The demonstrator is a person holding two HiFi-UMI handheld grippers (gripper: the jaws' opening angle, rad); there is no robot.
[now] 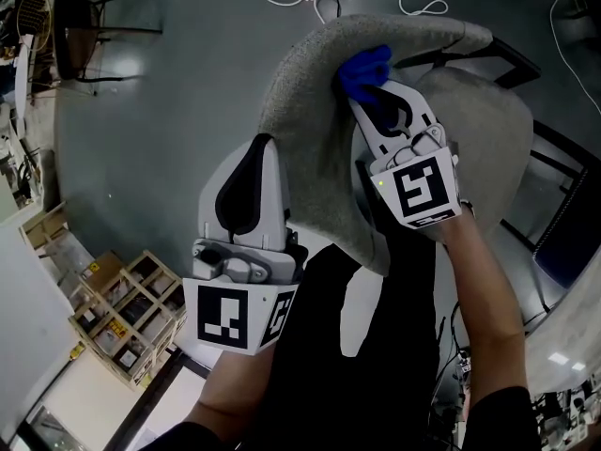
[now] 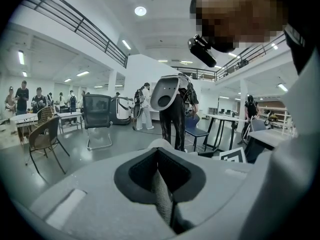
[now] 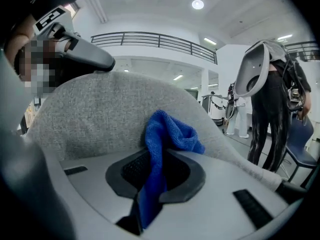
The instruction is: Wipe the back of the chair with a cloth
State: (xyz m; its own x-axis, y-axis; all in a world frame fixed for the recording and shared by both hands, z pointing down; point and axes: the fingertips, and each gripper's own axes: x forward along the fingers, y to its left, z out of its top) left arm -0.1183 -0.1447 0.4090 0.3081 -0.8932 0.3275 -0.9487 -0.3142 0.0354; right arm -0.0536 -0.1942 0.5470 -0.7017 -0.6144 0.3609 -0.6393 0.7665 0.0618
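Head view looks steeply down on the chair back (image 1: 310, 130); right gripper view faces it closely.

The cloth (image 1: 364, 67) between the jaws of the right gripper (image 1: 376, 97), touching the chair back (image 1: 310, 139), the left gripper (image 1: 264, 148) clamped on its left edge

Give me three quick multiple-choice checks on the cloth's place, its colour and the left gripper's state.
1. Where is the cloth? A on the floor; B against the chair back, in the right gripper; C on the seat.
2. Its colour? A blue; B white; C red.
3. The left gripper is: A open, empty; B shut on the cloth; C shut on the chair back's edge.
B: the right gripper view shows it between the jaws against grey fabric. A: blue in both views. C: grey fabric runs between its jaws.
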